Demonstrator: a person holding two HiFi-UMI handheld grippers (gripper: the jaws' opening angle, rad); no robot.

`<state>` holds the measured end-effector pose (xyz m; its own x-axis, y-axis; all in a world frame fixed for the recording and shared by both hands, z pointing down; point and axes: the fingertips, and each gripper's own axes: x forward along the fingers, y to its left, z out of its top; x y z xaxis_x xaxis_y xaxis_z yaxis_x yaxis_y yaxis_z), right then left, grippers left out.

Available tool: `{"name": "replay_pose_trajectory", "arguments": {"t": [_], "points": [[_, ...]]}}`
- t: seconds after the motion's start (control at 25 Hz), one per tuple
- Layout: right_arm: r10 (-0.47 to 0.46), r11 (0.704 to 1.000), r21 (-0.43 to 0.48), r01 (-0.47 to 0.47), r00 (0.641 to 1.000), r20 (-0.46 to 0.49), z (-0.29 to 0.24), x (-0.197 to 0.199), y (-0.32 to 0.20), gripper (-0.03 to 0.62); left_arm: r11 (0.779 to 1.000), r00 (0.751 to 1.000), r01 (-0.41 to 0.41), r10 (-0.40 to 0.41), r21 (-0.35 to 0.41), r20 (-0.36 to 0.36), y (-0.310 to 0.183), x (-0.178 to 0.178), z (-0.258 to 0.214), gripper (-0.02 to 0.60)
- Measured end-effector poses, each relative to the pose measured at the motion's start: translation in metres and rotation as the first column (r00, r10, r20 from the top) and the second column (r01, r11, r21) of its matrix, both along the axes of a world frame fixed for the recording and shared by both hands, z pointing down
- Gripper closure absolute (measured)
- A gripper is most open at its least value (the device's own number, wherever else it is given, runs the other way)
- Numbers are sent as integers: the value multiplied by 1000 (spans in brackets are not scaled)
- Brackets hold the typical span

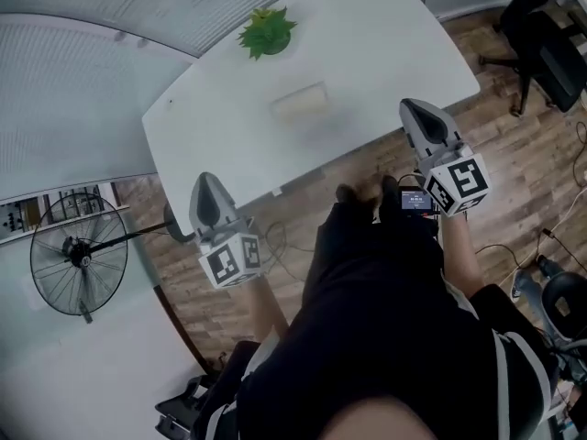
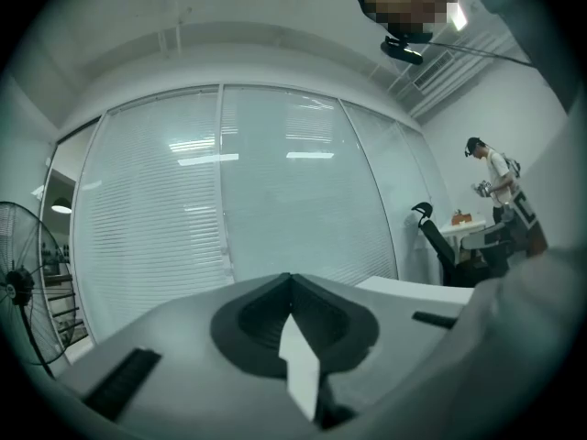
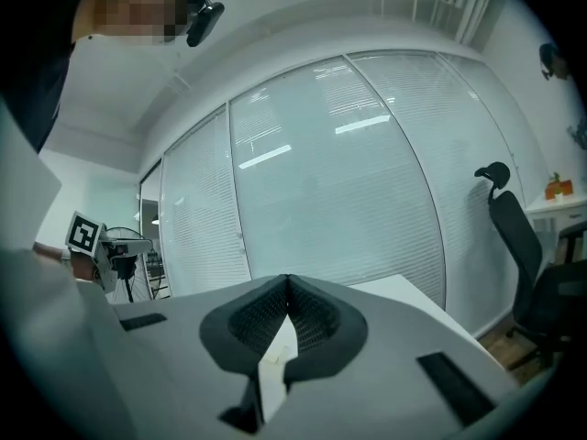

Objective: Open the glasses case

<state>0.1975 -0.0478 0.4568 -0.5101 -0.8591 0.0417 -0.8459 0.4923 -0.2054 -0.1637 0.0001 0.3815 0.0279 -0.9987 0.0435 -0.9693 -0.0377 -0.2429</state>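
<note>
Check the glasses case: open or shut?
Looks shut: the glasses case lies as one low block on the table, no raised lid visible.

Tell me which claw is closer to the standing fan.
The left claw, by the table's near-left corner beside the fan; the right claw is at the opposite end, toward the office chair.

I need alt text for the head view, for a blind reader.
From above: a person holds the left gripper and the right gripper, both shut and empty, near the front edge of a white table. A pale glasses case lies untouched at the table's middle, a small green plant beyond it.
</note>
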Motion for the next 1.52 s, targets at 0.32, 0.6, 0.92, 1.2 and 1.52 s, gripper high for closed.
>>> {"name": "replay_pose_trajectory", "arguments": {"t": [0.32,0.6,0.92,1.2,1.52], "points": [[-32,999,15,34,991,-126,-18,-42,-60,579,1000,994,-6,7,10,-111,-60,-38,18,583],[-2,1000,-8,1,975,-221,-28,-89,-99,579,996,987,-83,88,39,-135,-110,-92,17,583],[-66,996,-67,51,970,-235,0,-138,-127,579,998,976,-63,62,-2,-208,-140,-131,26,583],[-165,985,-118,129,912,-377,53,-154,-142,579,998,979,-62,55,-28,-199,-148,-114,29,583],[-410,886,-268,379,371,-833,189,-197,-113,419,994,979,-95,85,-45,-184,-144,-97,27,583]]}}
